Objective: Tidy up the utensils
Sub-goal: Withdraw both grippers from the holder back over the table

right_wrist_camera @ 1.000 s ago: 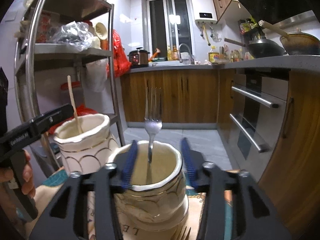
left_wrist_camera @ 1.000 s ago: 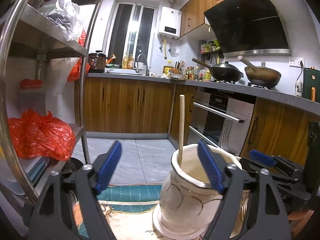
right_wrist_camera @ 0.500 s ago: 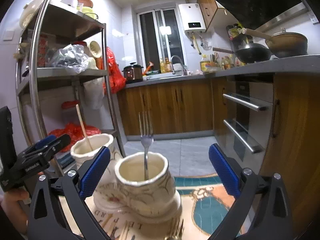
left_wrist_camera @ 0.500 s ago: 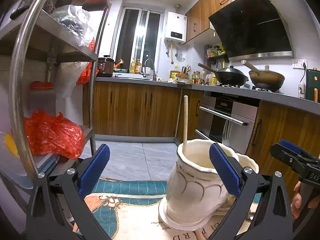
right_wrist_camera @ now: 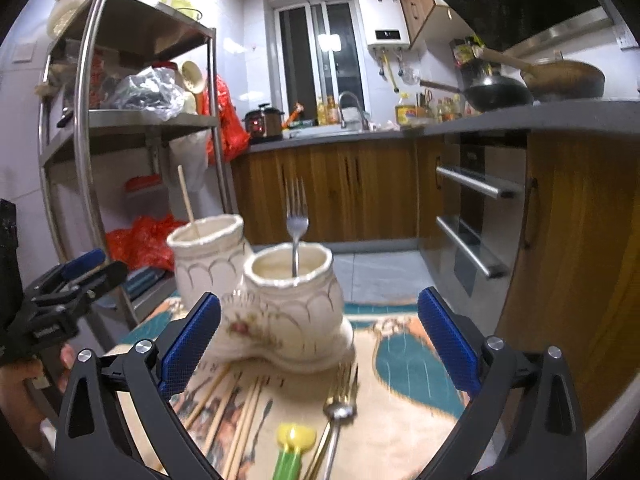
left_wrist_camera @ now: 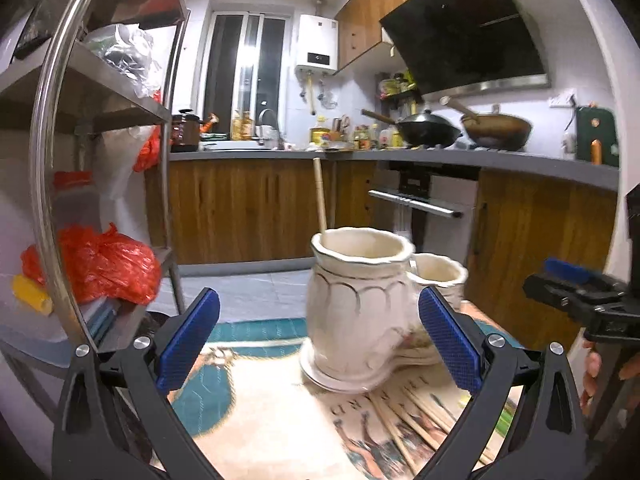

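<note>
Two cream ceramic holders stand side by side on a patterned mat (left_wrist_camera: 260,412). The tall holder (left_wrist_camera: 356,300) (right_wrist_camera: 208,256) has one wooden chopstick (left_wrist_camera: 320,196) (right_wrist_camera: 186,200) standing in it. The short holder (right_wrist_camera: 296,296) (left_wrist_camera: 440,272) has a metal fork (right_wrist_camera: 296,224) upright in it. My left gripper (left_wrist_camera: 318,294) is open, a little short of the tall holder, with nothing between its pads. My right gripper (right_wrist_camera: 319,295) is open too, back from the short holder. Loose chopsticks (right_wrist_camera: 240,412) (left_wrist_camera: 416,416), a fork (right_wrist_camera: 340,404) and a green-and-yellow utensil (right_wrist_camera: 294,444) lie on the mat below it.
A steel shelf rack (left_wrist_camera: 52,160) with a red bag (left_wrist_camera: 104,264) stands at the left. Wooden cabinets and an oven (right_wrist_camera: 476,216) run along the back and right. A person's hand (right_wrist_camera: 24,376) grips the left tool.
Both grippers have drawn back from the holders and their jaws have spread wide. The right one no longer straddles the short holder; loose utensils on the mat have come into view.
</note>
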